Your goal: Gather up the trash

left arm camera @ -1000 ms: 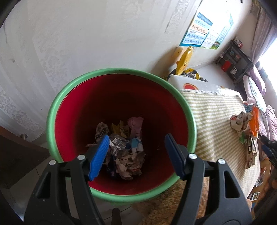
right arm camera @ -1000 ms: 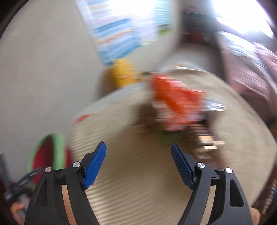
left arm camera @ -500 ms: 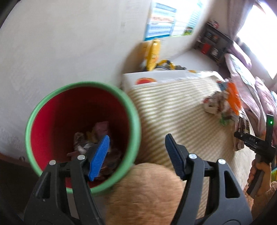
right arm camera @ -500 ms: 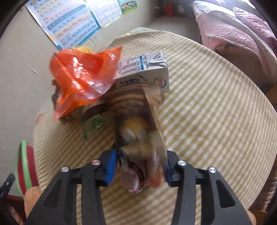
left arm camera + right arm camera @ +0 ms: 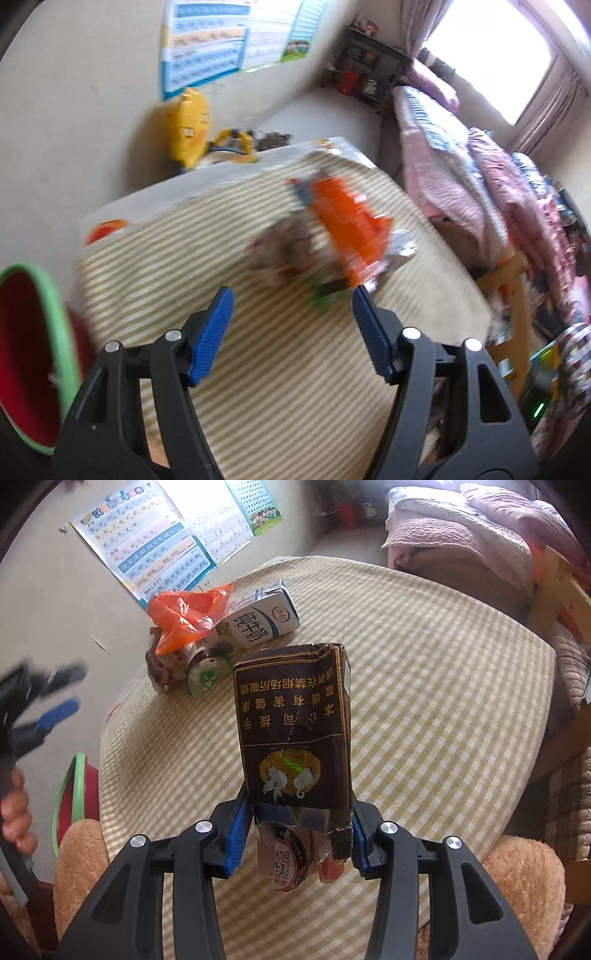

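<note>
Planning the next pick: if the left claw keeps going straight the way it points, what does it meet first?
Probably the green wrapper at the near edge of the trash pile, under the orange bag; the left claw is open and empty. The picture is blurred, so depth is uncertain.

From my left camera the trash pile (image 5: 332, 240) is smeared by motion, and the bin (image 5: 33, 369) is cut off at the edge. On my right view, the left gripper (image 5: 48, 701) is blurred.

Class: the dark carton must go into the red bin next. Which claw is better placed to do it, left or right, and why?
Right. The right claw already clamps the dark carton above the table. The left claw is open and empty, beside the red bin.
</note>
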{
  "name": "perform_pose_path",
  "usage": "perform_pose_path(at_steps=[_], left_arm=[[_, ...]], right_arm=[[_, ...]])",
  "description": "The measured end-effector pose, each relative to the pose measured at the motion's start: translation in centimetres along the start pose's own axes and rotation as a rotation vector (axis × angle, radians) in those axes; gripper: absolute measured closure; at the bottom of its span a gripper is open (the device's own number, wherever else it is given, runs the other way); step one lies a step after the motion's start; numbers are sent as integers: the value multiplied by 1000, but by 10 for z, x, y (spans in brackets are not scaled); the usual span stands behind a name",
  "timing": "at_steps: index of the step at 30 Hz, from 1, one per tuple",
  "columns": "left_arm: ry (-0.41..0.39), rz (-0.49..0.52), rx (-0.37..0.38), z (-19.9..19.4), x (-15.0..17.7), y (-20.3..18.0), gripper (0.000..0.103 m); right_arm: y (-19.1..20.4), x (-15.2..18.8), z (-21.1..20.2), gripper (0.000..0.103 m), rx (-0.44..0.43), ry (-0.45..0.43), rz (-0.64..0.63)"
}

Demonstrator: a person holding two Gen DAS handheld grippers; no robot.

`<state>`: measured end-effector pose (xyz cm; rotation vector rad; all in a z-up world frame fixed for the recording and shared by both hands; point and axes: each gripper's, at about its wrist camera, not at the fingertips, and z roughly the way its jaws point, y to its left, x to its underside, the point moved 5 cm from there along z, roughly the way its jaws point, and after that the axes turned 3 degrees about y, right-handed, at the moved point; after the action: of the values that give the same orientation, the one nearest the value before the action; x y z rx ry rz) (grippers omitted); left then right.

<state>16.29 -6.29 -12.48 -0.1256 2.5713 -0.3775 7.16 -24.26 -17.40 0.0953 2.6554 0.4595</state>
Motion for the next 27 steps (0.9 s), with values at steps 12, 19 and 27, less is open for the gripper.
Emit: perform_pose_path(at_steps=[12,19,27], left_arm=[[102,-180,15,84,-35,-33,38],[143,-265,14,98,-36,-26,65],[113,-240,50,67,-24,-21,70]], right_arm=[[-5,-2,-1,57,-95,-8,-18],[-10,-2,2,56,-114,9,5],[-13,-3,7,42,-93,14,22]])
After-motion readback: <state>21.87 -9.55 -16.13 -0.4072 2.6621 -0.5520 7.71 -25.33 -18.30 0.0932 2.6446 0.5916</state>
